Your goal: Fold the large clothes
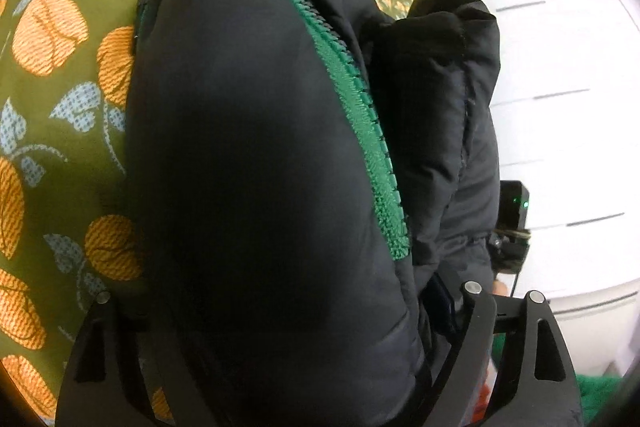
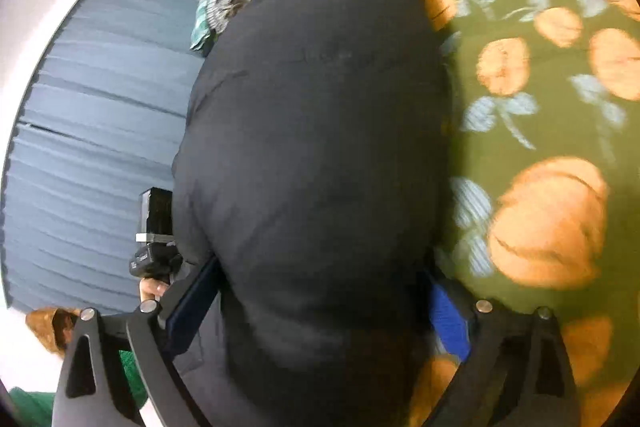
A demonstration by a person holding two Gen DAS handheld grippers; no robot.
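A black puffer jacket (image 1: 256, 147) with a green zipper (image 1: 352, 99) fills the left wrist view. My left gripper (image 1: 288, 307) is shut on a thick fold of it, the padding bulging out between the fingers. The jacket also fills the right wrist view (image 2: 316, 147). My right gripper (image 2: 320, 299) is shut on another thick fold, with its blue pads (image 2: 448, 319) pressed against the fabric. Both hold the jacket above a green bedspread with orange flowers (image 1: 52, 107). Each gripper's body shows at the edge of the other's view.
The floral bedspread (image 2: 540, 107) lies under and beside the jacket. White drawers (image 1: 560, 107) stand to the right in the left wrist view. A grey-blue curtain (image 2: 100, 107) hangs to the left in the right wrist view. A crumpled striped cloth (image 2: 216, 15) lies near the bed's edge.
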